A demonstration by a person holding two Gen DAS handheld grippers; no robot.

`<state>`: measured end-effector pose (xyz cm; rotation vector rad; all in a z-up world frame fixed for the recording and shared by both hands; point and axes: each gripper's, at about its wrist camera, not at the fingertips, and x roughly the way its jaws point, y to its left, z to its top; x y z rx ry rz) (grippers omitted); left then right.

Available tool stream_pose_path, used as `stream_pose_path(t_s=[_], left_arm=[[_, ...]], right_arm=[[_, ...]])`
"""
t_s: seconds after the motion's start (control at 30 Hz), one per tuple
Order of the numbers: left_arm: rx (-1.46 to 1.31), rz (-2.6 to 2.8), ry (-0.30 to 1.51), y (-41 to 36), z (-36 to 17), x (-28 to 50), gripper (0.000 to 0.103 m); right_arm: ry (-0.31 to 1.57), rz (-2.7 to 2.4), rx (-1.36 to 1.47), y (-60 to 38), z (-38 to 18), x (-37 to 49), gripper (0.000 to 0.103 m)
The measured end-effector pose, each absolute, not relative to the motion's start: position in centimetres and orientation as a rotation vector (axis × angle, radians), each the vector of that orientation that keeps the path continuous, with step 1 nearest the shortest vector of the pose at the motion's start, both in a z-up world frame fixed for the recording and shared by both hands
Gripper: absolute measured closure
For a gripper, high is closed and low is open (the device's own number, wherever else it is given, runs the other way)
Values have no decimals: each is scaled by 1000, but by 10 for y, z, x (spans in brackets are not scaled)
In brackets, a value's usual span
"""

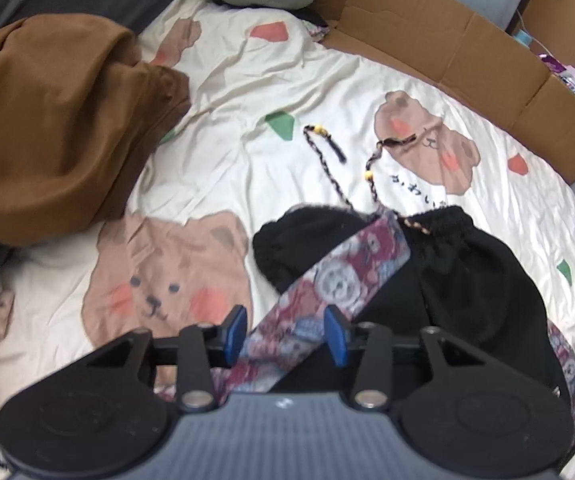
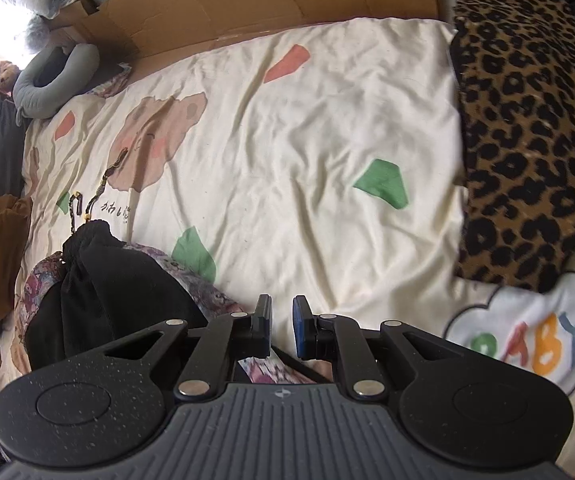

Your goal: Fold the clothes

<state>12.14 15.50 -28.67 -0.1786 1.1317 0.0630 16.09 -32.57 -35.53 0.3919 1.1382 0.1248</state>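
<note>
A black garment (image 1: pixel 467 280) with a maroon-and-blue patterned band (image 1: pixel 339 276) lies bunched on the bear-print bedsheet (image 1: pixel 247 80). Its braided, beaded cords (image 1: pixel 327 160) trail away over the sheet. My left gripper (image 1: pixel 285 334) is open, its blue pads on either side of the patterned band and not pressing it. In the right wrist view the same garment (image 2: pixel 119 288) lies at the lower left. My right gripper (image 2: pixel 282 320) is shut to a narrow slit, with only sheet showing between the tips. A scrap of patterned cloth (image 2: pixel 271 372) shows under the finger roots. Whether it is pinched is hidden.
A brown garment (image 1: pixel 55 120) is heaped at the left of the bed. Flattened cardboard (image 1: pixel 427 32) lines the far edge. A leopard-print cloth (image 2: pixel 527 140) covers the right side, with a white "BABY" print cloth (image 2: pixel 527 344) below it. A grey neck pillow (image 2: pixel 51 80) sits far left.
</note>
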Motion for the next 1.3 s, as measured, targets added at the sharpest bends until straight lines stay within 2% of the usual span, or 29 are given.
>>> stream_pose_path(t_s=[0.13, 0.7, 1.17, 1.27, 1.3], left_arm=[[-165, 55, 1113, 149, -290, 136, 51], [-205, 36, 977, 131, -303, 191, 44], [-215, -87, 981, 91, -339, 208, 46], [-223, -96, 1020, 89, -351, 209, 49], [-230, -92, 1034, 89, -355, 208, 54]], right_arm=[[1138, 141, 388, -318, -364, 172, 92], [1102, 243, 335, -269, -388, 214, 92], [1089, 384, 160, -202, -400, 258, 92], [1090, 412, 137, -187, -405, 262, 92], [1090, 422, 129, -182, -406, 263, 92]])
